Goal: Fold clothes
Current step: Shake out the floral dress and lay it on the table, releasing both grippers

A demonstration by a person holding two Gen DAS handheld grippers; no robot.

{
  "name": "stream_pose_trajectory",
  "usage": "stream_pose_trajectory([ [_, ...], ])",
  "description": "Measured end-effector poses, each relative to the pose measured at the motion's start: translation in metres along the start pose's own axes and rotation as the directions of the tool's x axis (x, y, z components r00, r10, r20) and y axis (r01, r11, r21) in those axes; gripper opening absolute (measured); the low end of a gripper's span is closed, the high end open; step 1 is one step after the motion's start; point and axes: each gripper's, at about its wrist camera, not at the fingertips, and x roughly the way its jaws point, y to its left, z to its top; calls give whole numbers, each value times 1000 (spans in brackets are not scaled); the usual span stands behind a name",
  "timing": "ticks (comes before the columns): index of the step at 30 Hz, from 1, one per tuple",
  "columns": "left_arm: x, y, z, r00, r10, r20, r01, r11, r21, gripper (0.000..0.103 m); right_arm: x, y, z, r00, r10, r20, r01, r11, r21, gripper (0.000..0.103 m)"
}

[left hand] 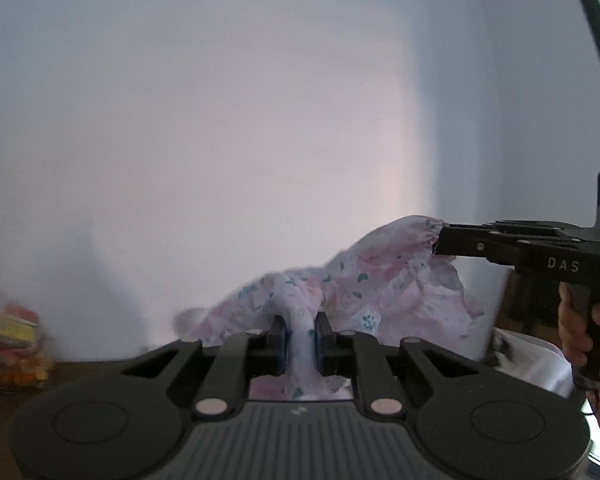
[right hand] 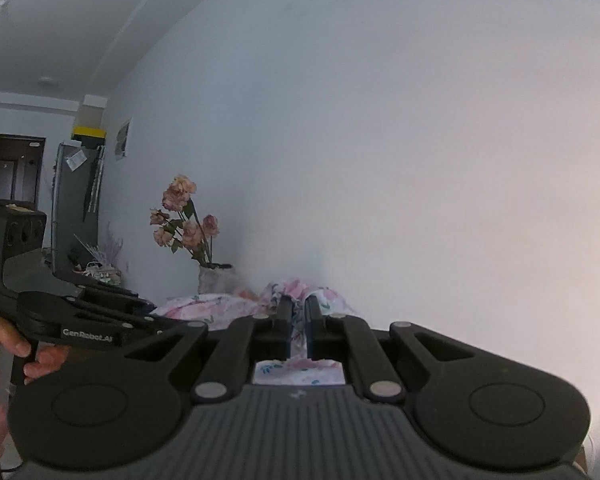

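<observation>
A thin white garment with a pink and teal floral print [left hand: 380, 276] hangs stretched in the air between both grippers. In the left wrist view, my left gripper [left hand: 300, 324] is shut on a bunched strip of it that runs down between the pads. My right gripper [left hand: 440, 238] comes in from the right, clamped on the garment's gathered edge. In the right wrist view, my right gripper [right hand: 298, 308] is shut on a fold of the same garment [right hand: 204, 308]. The left gripper [right hand: 156, 314] reaches in from the left and meets the cloth.
A plain white wall [left hand: 260, 120] fills the space ahead. A vase of pink flowers [right hand: 188, 224] and a dark cabinet [right hand: 76, 200] stand at the left. Colourful packets [left hand: 12, 340] lie low on the left, and a white cloth [left hand: 532, 360] lies low on the right.
</observation>
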Motion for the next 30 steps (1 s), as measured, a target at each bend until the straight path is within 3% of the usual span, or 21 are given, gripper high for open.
stream_pose_trajectory([
  [5, 44, -28, -21, 992, -31, -123, 31, 999, -8, 15, -13, -28, -27, 990, -85, -115, 95, 992, 84, 6],
  [7, 73, -30, -36, 979, -38, -201, 32, 999, -34, 15, -5, -43, -48, 978, -110, -180, 133, 984, 122, 6],
  [10, 116, -27, -70, 946, -75, -315, 43, 993, -109, 16, 9, -66, -88, 949, -134, -285, 187, 968, 168, 6],
  [12, 138, -30, -96, 917, -116, -381, 59, 986, -159, 25, 16, -78, -119, 925, -141, -353, 218, 958, 188, 6],
  [13, 145, -31, -110, 902, -132, -412, 64, 982, -175, 42, 19, -84, -135, 910, -146, -389, 237, 951, 197, 7],
  [14, 152, -30, -123, 887, -140, -440, 64, 981, -182, 66, 22, -89, -150, 895, -150, -421, 256, 944, 206, 7],
  [15, 155, -29, -130, 880, -138, -454, 62, 982, -179, 74, 25, -94, -166, 877, -158, -454, 281, 935, 216, 9],
  [16, 153, -29, -135, 882, -133, -453, 60, 983, -172, 79, 30, -98, -182, 855, -172, -490, 312, 924, 221, 13],
  [18, 145, -23, -145, 889, -126, -439, 58, 984, -166, 80, 39, -106, -210, 805, -197, -560, 373, 901, 220, 42],
  [19, 142, -17, -145, 893, -120, -433, 50, 984, -170, 82, 38, -113, -221, 783, -207, -587, 399, 890, 218, 64],
  [20, 136, -8, -145, 899, -108, -425, 38, 985, -171, 86, 35, -119, -229, 772, -217, -597, 416, 883, 217, 67],
  [22, 121, 11, -149, 907, -54, -419, -10, 989, -150, 91, 27, -119, -232, 778, -222, -587, 412, 887, 210, 68],
  [24, 115, 30, -154, 900, 7, -436, -63, 991, -115, 92, 20, -113, -228, 803, -213, -557, 374, 907, 192, 75],
  [27, 112, 52, -166, 867, 61, -494, -117, 990, -83, 92, 29, -82, -216, 848, -136, -513, 227, 967, 119, 90],
  [30, 117, 67, -178, 840, 116, -530, -173, 983, -60, 92, 58, -38, -212, 859, -71, -507, 75, 997, -11, 98],
])
